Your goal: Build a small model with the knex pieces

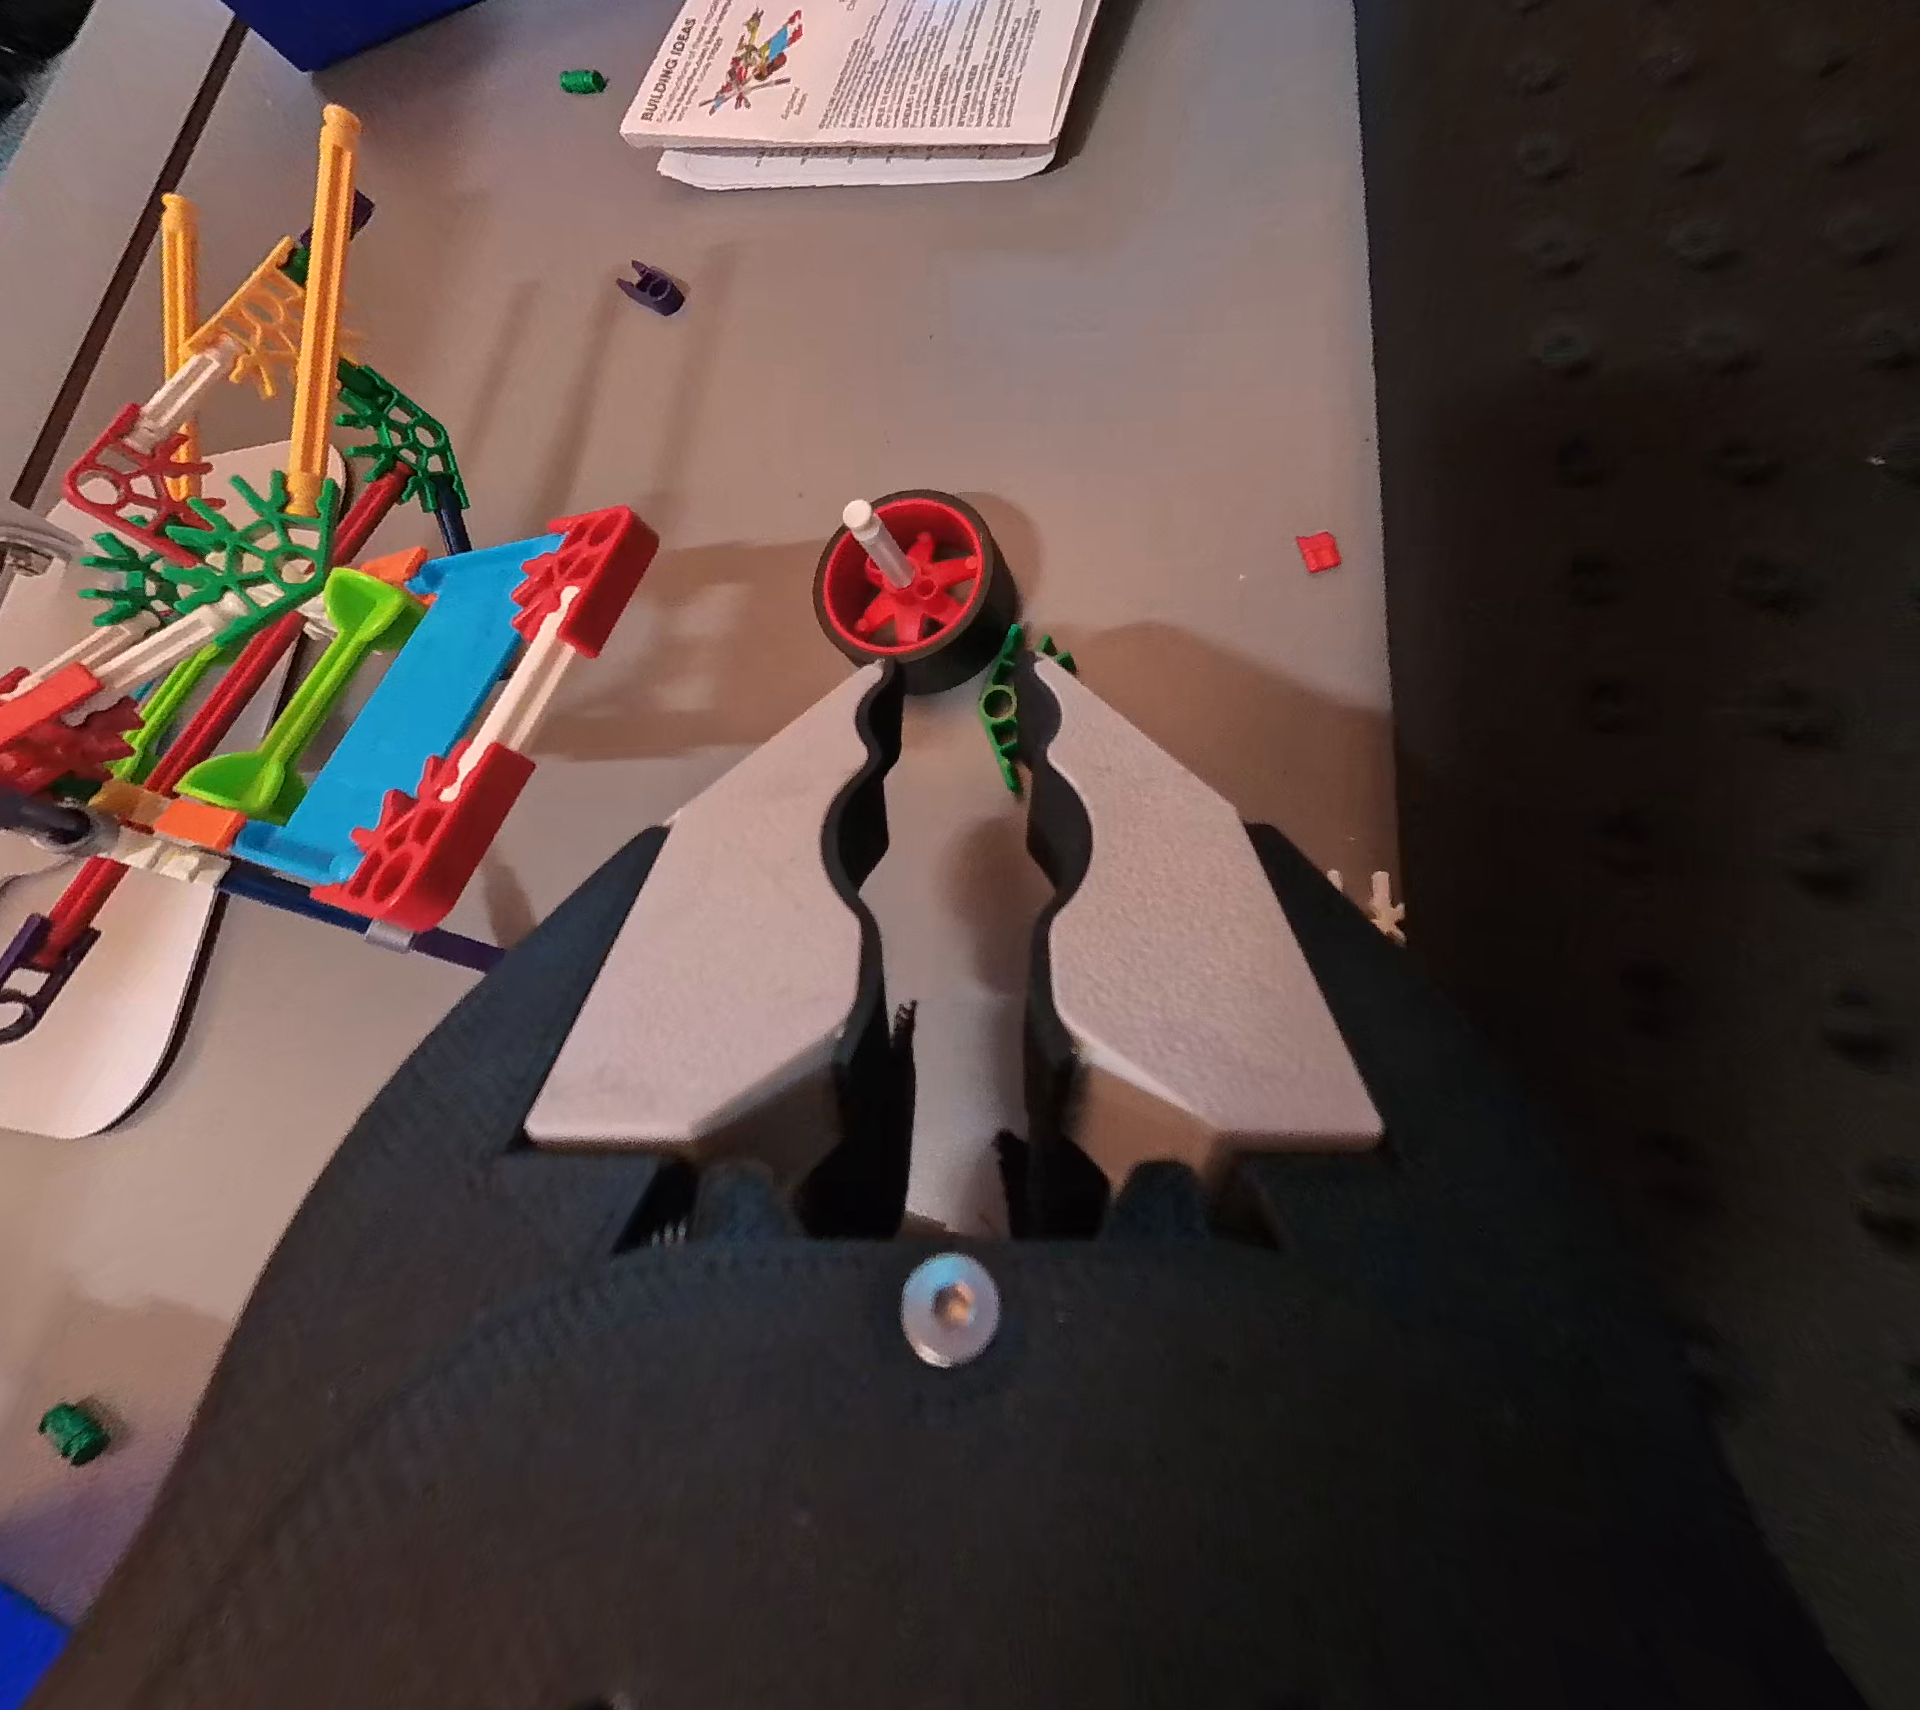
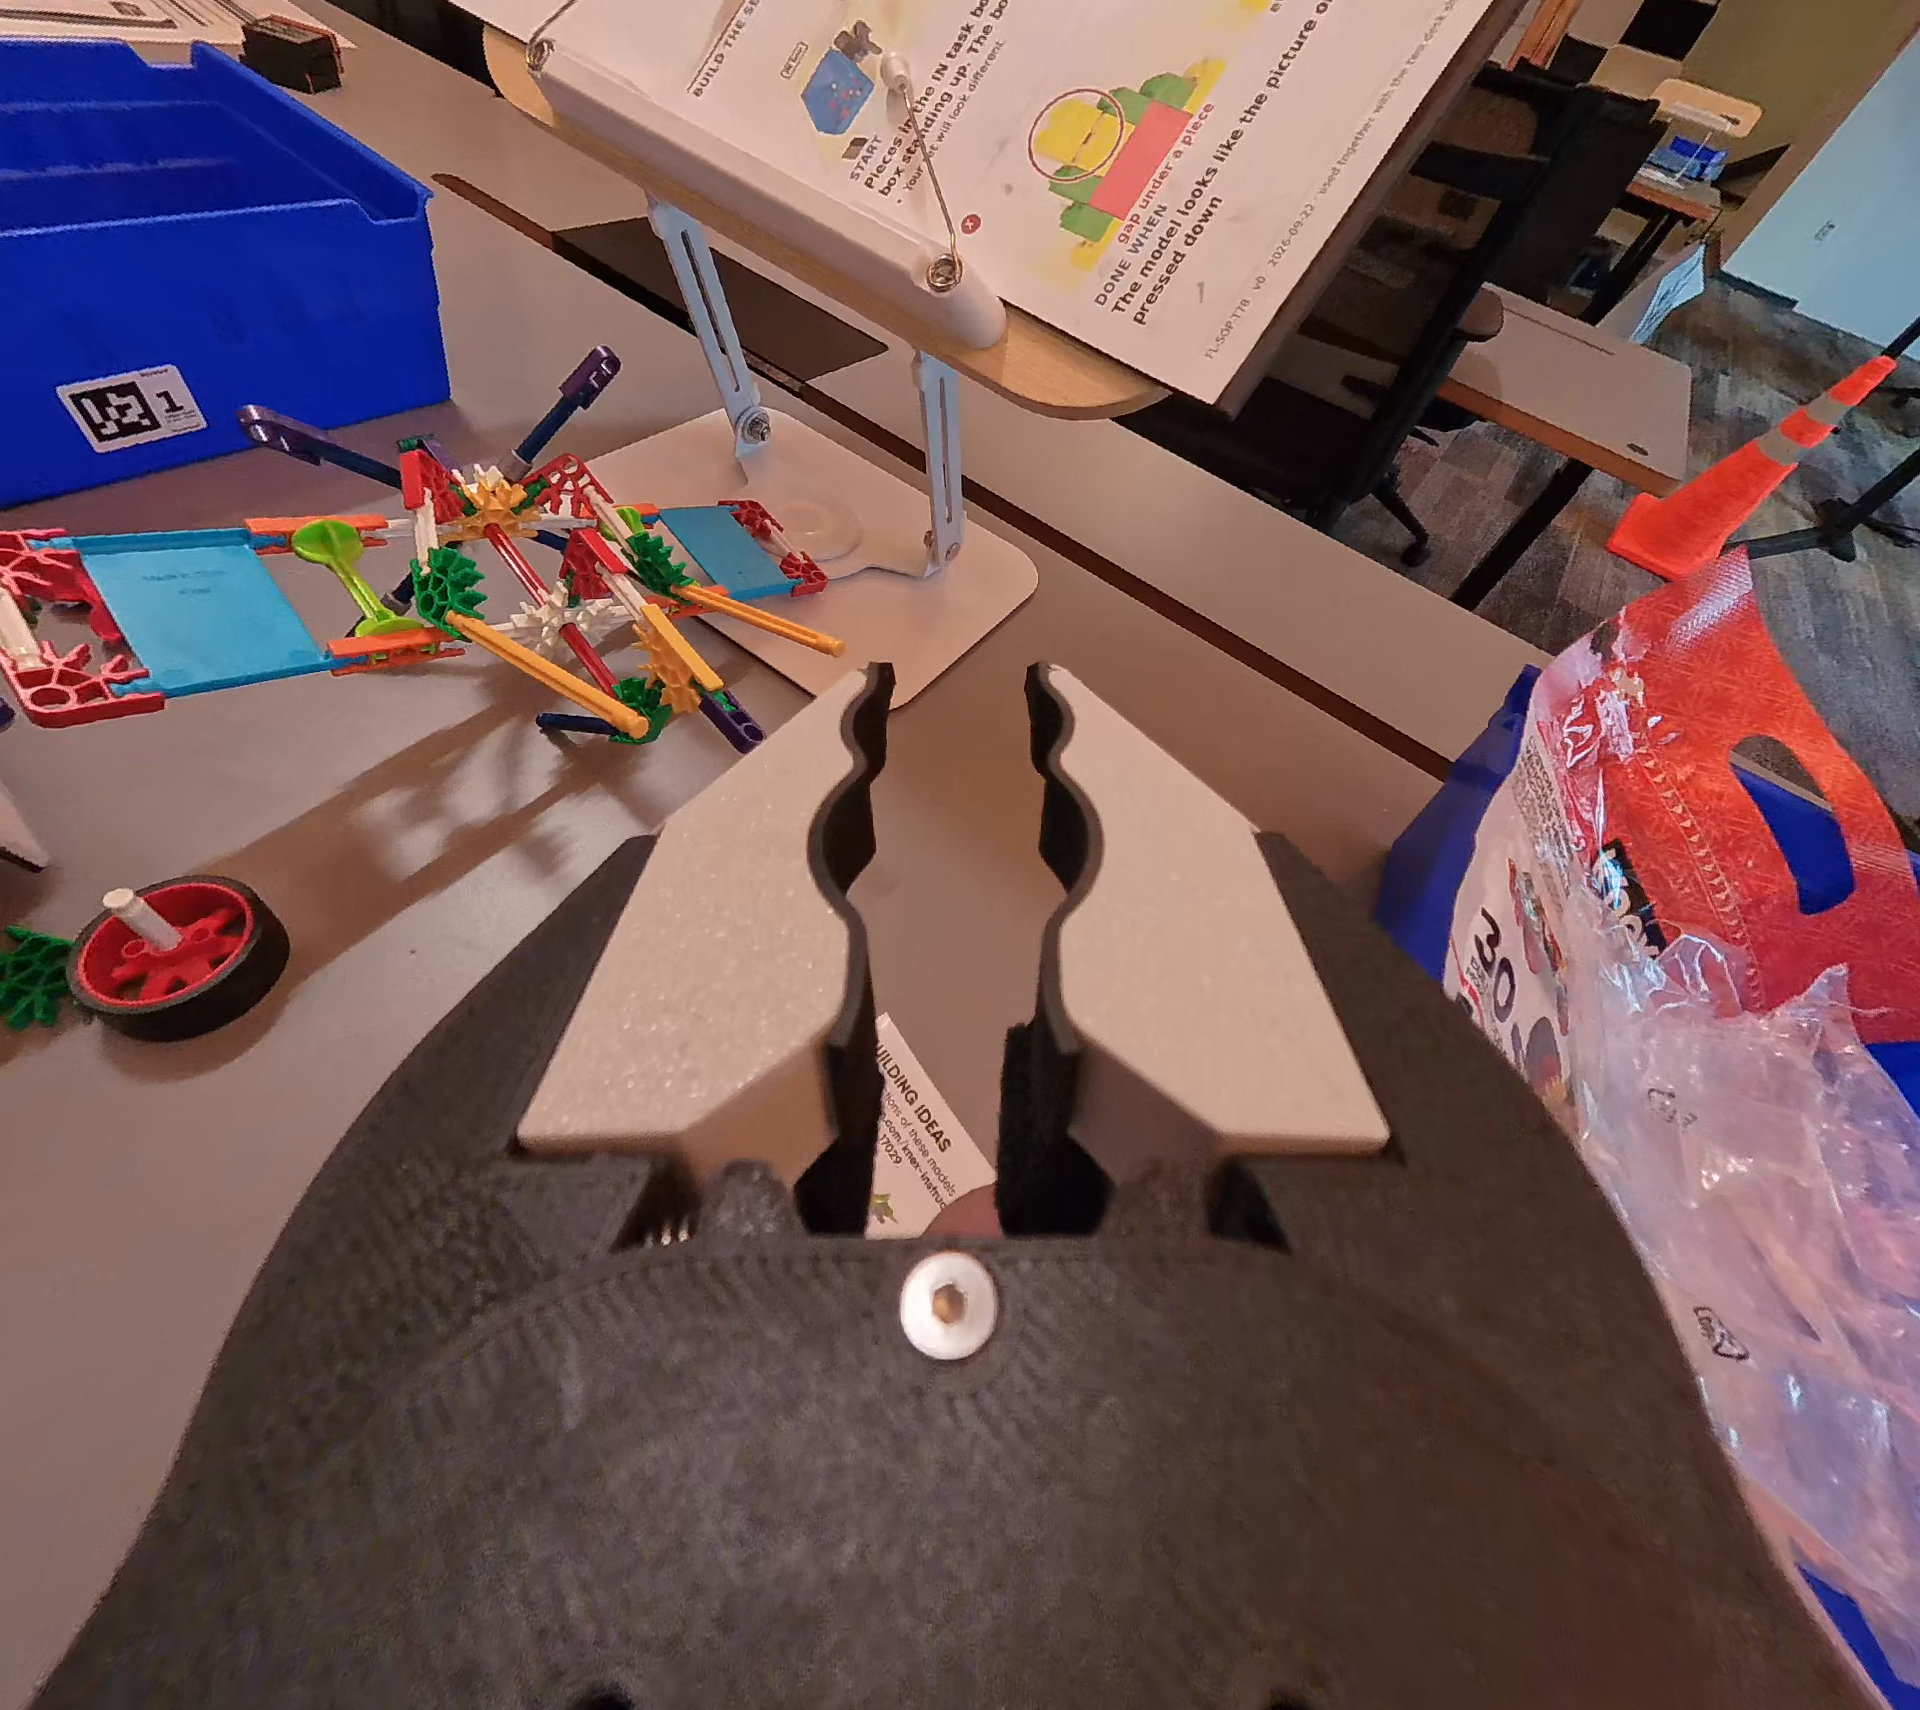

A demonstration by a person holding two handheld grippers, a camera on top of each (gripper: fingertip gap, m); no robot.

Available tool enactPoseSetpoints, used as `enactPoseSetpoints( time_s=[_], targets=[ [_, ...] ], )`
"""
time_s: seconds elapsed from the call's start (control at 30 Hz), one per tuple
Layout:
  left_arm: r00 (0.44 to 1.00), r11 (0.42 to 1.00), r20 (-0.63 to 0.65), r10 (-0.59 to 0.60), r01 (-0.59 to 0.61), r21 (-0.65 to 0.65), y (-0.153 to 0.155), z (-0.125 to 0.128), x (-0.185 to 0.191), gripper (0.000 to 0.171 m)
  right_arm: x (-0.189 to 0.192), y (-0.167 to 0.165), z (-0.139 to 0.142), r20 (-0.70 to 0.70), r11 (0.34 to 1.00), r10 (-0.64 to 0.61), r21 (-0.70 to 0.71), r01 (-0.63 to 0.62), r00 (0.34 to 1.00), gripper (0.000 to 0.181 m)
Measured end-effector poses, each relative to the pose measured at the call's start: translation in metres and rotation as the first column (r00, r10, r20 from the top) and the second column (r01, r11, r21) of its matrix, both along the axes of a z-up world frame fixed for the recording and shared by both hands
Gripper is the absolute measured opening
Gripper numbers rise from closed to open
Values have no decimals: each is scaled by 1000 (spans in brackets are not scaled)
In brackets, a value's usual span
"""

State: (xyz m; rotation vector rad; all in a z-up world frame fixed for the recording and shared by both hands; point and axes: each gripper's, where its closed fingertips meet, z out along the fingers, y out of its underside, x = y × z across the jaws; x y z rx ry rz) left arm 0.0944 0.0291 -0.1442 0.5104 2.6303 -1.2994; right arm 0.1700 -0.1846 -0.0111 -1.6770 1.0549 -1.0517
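Down on the grey table, left claw partly open, holding nothing, tips just by a red wheel and a green piece. Could bump that wheel and roll it away. Right claw partly open too, empty, above a booklet.
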Motion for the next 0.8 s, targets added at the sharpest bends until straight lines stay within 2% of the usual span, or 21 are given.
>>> enactPoseSetpoints(
  time_s=[0.53, 0.8],
  targets=[
    [1000, 1000, 31, -4, 3, 5, 1, 2, 0, 19, 5, -4, -10, -29, 1000, -10, -4, 10, 1000, 25],
    [992, 996, 95, -86, 87, -6, 7, 13, -20, 18, 17, -5, -31, -78, 997, -39, -74, 33, 996, 25]
  ],
)
